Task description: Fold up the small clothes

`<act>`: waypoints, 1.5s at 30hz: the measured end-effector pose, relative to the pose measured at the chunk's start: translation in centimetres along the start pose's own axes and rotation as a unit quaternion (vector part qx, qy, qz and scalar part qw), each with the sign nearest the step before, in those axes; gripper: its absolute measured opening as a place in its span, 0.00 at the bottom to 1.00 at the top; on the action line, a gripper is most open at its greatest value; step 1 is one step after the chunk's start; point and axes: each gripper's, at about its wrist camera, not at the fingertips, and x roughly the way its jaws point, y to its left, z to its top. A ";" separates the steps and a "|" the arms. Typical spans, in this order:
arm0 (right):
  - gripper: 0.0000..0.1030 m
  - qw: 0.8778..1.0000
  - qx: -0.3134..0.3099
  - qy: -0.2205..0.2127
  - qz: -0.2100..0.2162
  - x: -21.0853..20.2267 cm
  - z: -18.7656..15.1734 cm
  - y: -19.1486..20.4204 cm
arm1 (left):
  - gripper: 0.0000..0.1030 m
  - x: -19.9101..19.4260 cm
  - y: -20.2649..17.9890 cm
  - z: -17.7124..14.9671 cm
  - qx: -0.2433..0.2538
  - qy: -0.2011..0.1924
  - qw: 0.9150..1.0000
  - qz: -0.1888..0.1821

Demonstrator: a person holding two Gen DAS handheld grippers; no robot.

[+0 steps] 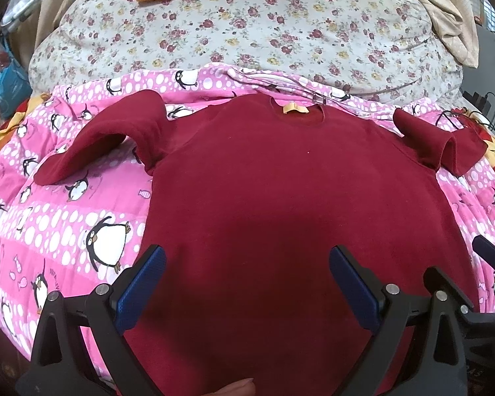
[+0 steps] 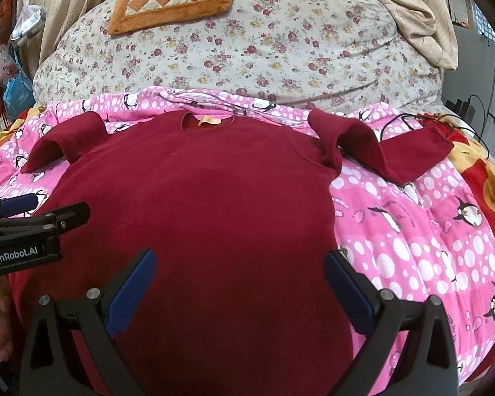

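Maroon sweater [image 1: 280,198] flat on pink blanket [image 1: 66,231]; both grippers' jaws apart above hem.

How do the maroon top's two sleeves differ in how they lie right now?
The left sleeve arches up near the shoulder, then runs down and outward to a flat cuff on the pink penguin blanket. The right sleeve humps near the shoulder too, but extends sideways toward the yellow-and-red blanket. Both are unfolded, spread away from the body, untouched by the open left gripper and right gripper.
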 end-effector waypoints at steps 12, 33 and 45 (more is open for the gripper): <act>0.99 1.000 0.002 0.007 -0.009 0.2 -0.1 -0.3 | 0.85 0.2 0.2 0.0 -0.001 0.001 1.000 0.005; 0.99 1.000 0.013 0.022 -0.018 0.4 0.2 -1.0 | 0.88 3.8 0.3 -0.2 0.002 0.039 0.999 -0.027; 0.99 0.998 0.019 0.047 -0.020 1.2 0.0 -1.2 | 0.88 3.7 0.0 -0.8 0.019 0.028 0.999 -0.025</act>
